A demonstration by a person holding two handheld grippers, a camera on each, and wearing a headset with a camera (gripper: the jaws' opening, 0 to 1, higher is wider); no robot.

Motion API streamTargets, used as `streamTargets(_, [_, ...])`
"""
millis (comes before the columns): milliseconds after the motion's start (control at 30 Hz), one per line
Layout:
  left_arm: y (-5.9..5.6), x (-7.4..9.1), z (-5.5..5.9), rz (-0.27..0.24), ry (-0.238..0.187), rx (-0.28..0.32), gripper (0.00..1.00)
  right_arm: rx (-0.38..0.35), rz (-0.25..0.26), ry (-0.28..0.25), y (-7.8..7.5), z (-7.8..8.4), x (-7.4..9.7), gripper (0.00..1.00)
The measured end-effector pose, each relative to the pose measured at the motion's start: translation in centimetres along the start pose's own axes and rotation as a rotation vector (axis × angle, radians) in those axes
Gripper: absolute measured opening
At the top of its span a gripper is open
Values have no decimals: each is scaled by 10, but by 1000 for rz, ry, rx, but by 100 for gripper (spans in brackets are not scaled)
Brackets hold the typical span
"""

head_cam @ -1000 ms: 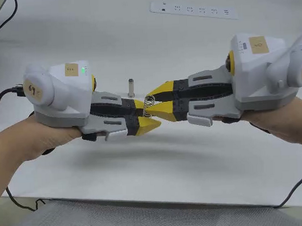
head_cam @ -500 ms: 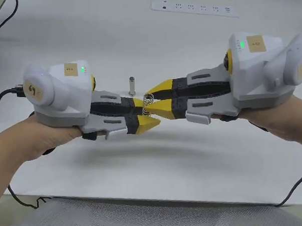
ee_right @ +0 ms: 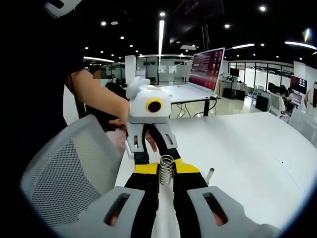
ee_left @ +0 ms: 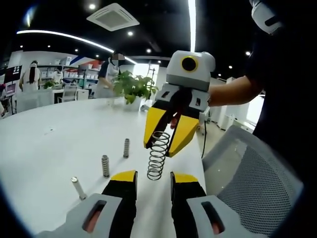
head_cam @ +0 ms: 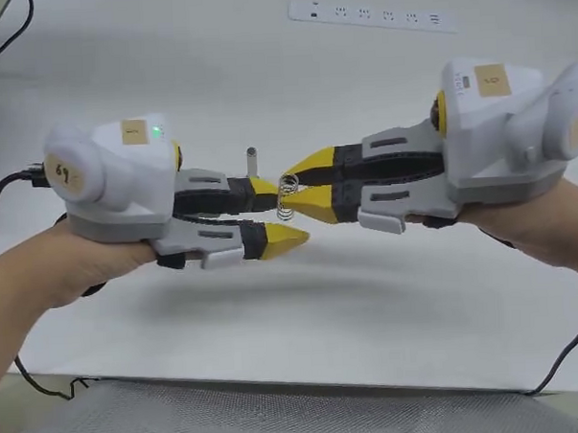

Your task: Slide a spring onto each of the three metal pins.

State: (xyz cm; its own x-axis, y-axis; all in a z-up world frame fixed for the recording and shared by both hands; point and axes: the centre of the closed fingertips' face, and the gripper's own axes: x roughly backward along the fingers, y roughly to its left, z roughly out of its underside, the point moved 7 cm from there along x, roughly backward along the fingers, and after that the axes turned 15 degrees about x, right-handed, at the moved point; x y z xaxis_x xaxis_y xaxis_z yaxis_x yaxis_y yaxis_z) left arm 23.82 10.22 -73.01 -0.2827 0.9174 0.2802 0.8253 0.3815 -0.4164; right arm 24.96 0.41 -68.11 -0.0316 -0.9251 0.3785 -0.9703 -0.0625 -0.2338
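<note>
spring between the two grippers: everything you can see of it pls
The spring is a short open-wound coil of bare silvery wire that looks undeformed. It is in the air above the white table, not on a pin. The right gripper pinches one end between its yellow jaw tips. The rest sticks out towards the left gripper, and the free end reaches the gap between that gripper's open jaws, which do not seem to touch it.
</note>
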Motion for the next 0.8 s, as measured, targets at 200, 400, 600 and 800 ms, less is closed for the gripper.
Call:
streamTargets(200, [3, 8, 3, -34, -12, 3, 25, 4, 12, 5, -1, 0, 1, 7])
streamTargets(400, [7, 17, 5, -79, -23, -2, 35, 6, 26, 17, -2, 2, 3, 7])
streamTargets(600, [13, 31, 5, -132, -58, 3, 43, 11, 41, 27, -5, 3, 6, 7])
streamTargets(800, [17, 43, 3, -179, -83, 18, 59, 9, 53, 37, -7, 6, 7, 7])
